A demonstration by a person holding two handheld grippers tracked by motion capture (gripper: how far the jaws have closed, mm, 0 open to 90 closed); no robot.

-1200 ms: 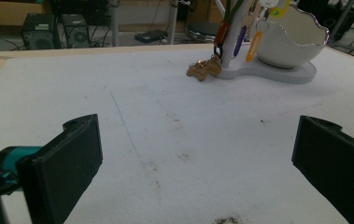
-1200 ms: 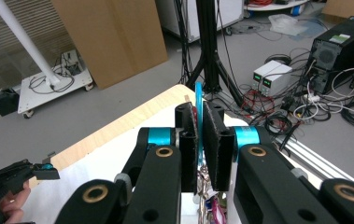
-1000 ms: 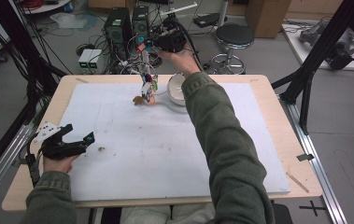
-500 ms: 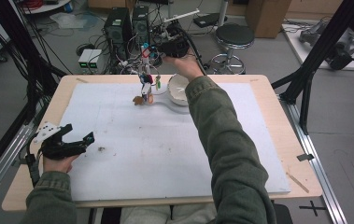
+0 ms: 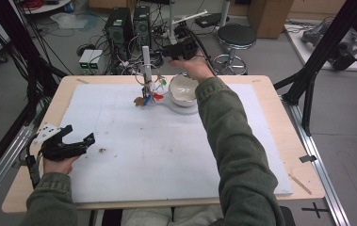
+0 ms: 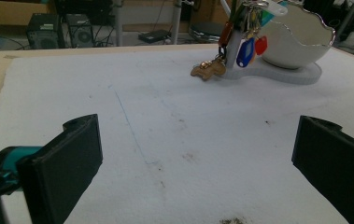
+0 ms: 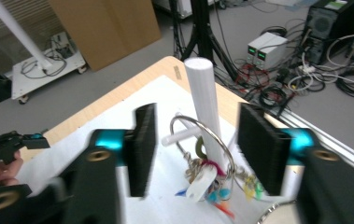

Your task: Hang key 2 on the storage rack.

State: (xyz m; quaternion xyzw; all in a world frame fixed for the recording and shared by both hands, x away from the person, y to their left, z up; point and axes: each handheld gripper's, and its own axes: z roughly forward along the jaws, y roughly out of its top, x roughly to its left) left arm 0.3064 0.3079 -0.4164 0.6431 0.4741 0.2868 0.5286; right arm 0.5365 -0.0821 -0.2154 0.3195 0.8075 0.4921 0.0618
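key ring (image 7: 202,140) hung on white post (image 7: 203,100), right claw (image 7: 195,149) just released above it, arm outstretched, left claw (image 6: 198,163) open, resting

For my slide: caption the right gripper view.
Open right tool, jaws just opened, above a key ring hung on a white post.

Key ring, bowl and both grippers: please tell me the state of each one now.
key ring: hanging on the peg of the white post, released
bowl: upright on the stand, rim chipped
right gripper: jaws just opened, gripping nothing
left gripper: open, holding nothing
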